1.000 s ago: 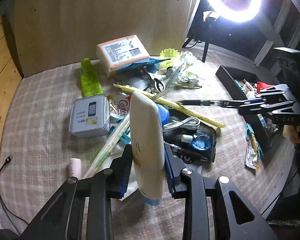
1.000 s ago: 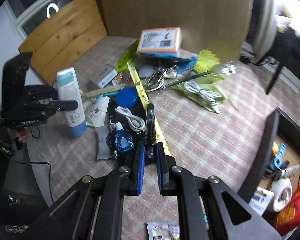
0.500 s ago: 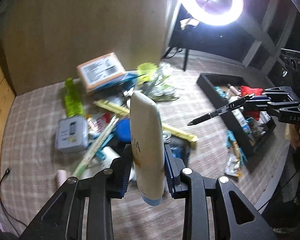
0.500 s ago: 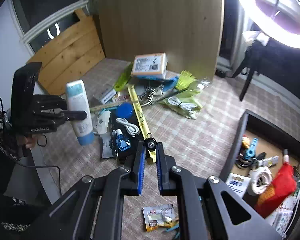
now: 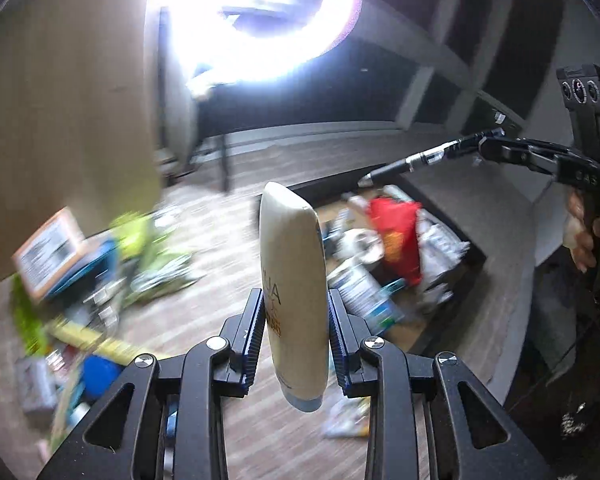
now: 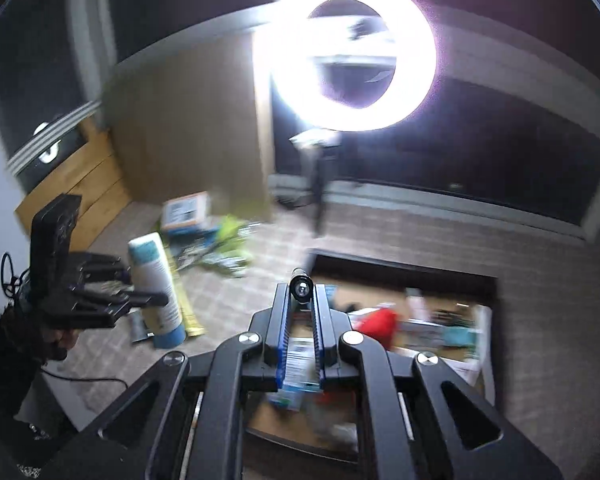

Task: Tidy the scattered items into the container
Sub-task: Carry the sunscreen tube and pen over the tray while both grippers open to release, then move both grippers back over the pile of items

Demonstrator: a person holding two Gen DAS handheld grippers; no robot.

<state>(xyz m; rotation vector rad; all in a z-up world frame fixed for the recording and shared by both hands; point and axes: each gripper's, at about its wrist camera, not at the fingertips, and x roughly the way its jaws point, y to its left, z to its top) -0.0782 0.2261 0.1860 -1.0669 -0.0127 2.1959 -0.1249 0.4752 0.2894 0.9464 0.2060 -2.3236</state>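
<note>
The left hand-held gripper (image 5: 296, 332) pinches a cream, smooth plastic lotion tube (image 5: 292, 280) mid-body, likely squashy and slippery, while the right hand-held gripper (image 6: 301, 312) clamps a slim, stiff black pen (image 6: 301, 286) above the black rectangular container (image 6: 404, 270) at 12 o'clock.

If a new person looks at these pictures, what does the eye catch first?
First, the glaring ring light, high above the table. Then the cream tube clamped upright in the left gripper, and the dark pen in the right gripper, above the black container.

"JA" on cream tube (image 5: 294, 280)
</note>
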